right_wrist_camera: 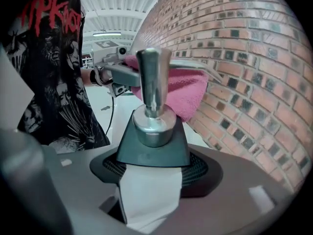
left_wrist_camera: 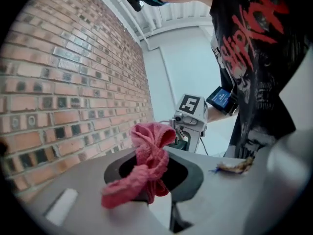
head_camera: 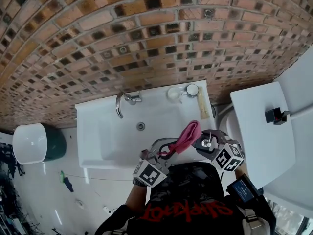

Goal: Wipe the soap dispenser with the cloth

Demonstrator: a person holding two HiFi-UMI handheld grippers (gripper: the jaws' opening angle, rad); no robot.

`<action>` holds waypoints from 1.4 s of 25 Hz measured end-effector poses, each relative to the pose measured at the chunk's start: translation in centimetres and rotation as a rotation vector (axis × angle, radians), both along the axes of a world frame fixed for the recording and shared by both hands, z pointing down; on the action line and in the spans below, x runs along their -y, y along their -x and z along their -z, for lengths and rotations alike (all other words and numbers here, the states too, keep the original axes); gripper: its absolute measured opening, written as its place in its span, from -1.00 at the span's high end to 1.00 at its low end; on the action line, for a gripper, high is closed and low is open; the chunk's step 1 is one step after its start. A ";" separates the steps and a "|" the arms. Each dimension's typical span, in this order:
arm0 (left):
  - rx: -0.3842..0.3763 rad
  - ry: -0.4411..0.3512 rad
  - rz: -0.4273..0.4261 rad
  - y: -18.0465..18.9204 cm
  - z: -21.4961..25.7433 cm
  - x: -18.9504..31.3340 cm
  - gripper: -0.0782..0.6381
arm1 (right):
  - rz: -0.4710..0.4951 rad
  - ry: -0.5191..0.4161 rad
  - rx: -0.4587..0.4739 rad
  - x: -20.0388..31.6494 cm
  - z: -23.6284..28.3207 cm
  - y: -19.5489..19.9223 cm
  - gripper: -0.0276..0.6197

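Above a white sink [head_camera: 105,131] backed by a brick wall, the right gripper [right_wrist_camera: 152,166] clamps the white body of the soap dispenser [right_wrist_camera: 153,129]. It is held in the air near the sink's front right edge, its long axis running out along the jaws and its chrome pump end farthest from the gripper. The left gripper [left_wrist_camera: 153,176], closed on a bunched pink cloth [left_wrist_camera: 146,163], faces it from the person's left. The cloth sits just behind the pump head, contact unclear, so the wipe likely runs along the bottle's length.
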State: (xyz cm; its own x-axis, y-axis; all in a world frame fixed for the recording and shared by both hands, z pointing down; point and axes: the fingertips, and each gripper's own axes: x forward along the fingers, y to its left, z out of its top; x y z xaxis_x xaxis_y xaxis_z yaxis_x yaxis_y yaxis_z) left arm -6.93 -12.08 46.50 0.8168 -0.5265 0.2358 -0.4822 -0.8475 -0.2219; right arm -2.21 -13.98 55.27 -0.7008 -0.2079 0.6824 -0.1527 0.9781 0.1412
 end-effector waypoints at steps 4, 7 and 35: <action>0.168 -0.039 0.008 -0.1 -1.7 0.0 0.65 | -0.014 0.027 0.021 -0.3 0.1 -0.1 -0.03; 0.231 -0.025 -0.096 -2.3 -3.2 -1.8 0.65 | -0.004 0.023 0.033 -0.4 0.5 0.4 -0.03; -0.047 0.296 -0.152 2.4 -8.3 -2.2 0.64 | 0.180 -0.065 0.045 -5.0 4.2 2.2 -0.03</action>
